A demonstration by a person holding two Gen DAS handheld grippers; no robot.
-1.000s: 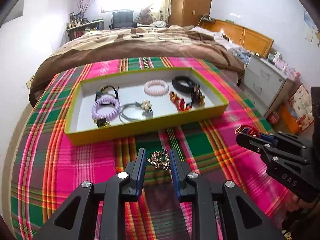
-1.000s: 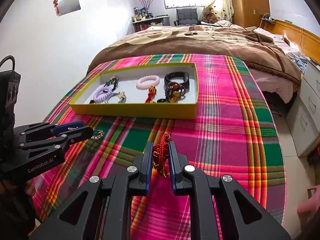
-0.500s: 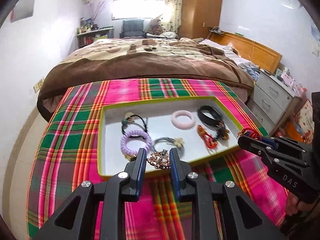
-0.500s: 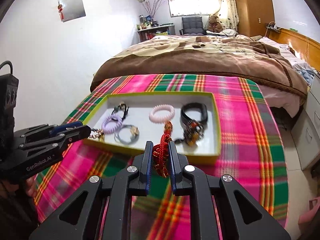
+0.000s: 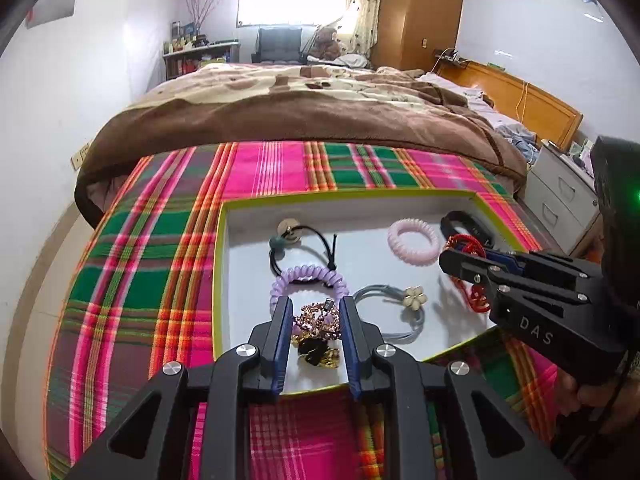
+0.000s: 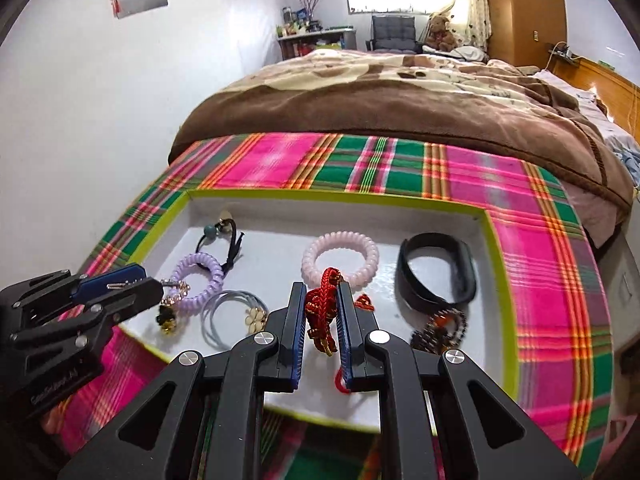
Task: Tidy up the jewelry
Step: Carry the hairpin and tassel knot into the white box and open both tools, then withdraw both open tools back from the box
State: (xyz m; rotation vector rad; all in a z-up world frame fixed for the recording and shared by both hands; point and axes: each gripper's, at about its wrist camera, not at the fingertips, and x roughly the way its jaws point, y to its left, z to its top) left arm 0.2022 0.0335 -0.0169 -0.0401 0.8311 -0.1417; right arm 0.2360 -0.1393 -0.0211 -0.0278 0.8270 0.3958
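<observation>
A yellow-green tray (image 5: 219, 264) with a white floor lies on the plaid cloth; its rim also shows in the right wrist view (image 6: 498, 280). My left gripper (image 5: 315, 312) is shut on a gold rhinestone chain (image 5: 316, 320) and holds it over the tray's front left part. My right gripper (image 6: 322, 304) is shut on a red braided cord bracelet (image 6: 320, 312) over the tray's front middle. In the tray lie a lilac coil band (image 5: 306, 280), a pink coil band (image 6: 340, 258), a black strap (image 6: 436, 272), a grey flower tie (image 6: 236, 316) and a black hair tie (image 6: 222, 236).
The plaid cloth (image 5: 140, 248) covers a table that stands against a bed with a brown blanket (image 6: 400, 108). A white drawer unit (image 5: 560, 196) stands at the right. A beaded dark bracelet (image 6: 440, 328) lies in the tray's front right.
Both grippers have moved forward and now hang over the tray with their pieces still held. The tray fills more of both views.
</observation>
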